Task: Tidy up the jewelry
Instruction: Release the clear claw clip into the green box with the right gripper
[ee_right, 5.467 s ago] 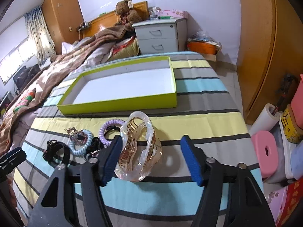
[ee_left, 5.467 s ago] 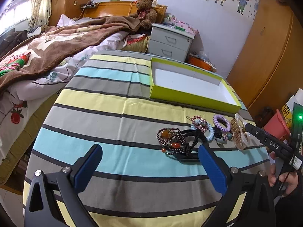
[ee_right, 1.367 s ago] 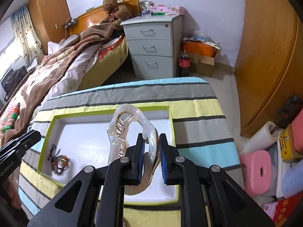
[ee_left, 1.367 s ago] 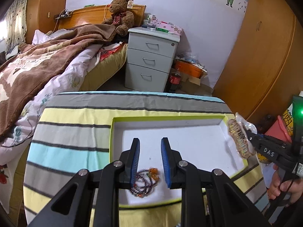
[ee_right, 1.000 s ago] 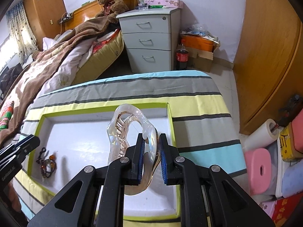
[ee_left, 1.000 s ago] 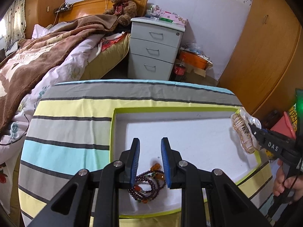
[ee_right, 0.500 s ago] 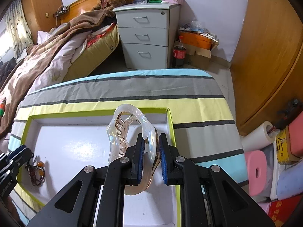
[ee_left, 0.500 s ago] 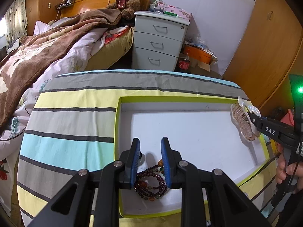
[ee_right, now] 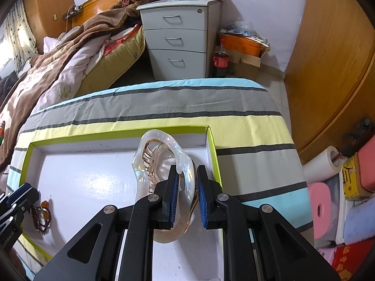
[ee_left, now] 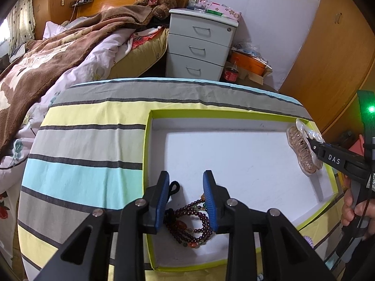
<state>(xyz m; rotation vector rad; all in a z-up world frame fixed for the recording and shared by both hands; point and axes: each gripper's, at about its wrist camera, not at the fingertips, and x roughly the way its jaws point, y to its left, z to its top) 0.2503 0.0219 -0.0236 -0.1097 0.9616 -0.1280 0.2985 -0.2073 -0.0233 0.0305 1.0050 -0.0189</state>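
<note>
A lime-green box with a white floor (ee_left: 234, 154) lies on the striped table. My left gripper (ee_left: 186, 194) is low in its near left corner with its jaws parted a little, and a dark red bead bracelet (ee_left: 192, 224) with a black hair tie (ee_left: 174, 185) lies on the floor between the fingers. My right gripper (ee_right: 186, 187) is shut on a clear amber hair claw clip (ee_right: 161, 161) and holds it over the box's right end (ee_right: 212, 149). The clip (ee_left: 302, 149) and the bracelet (ee_right: 41, 213) each show in the other wrist view.
A grey drawer cabinet (ee_left: 201, 44) and a cola bottle (ee_right: 220, 63) stand beyond the table's far edge. A bed with a brown blanket (ee_left: 46, 53) is at the left. A purple coil hair tie (ee_left: 307, 241) lies on the cloth near the box's near right corner.
My left gripper has lowered the bracelet onto the box floor and its jaws have parted slightly. My right gripper has carried the claw clip lower over the box's right end.
</note>
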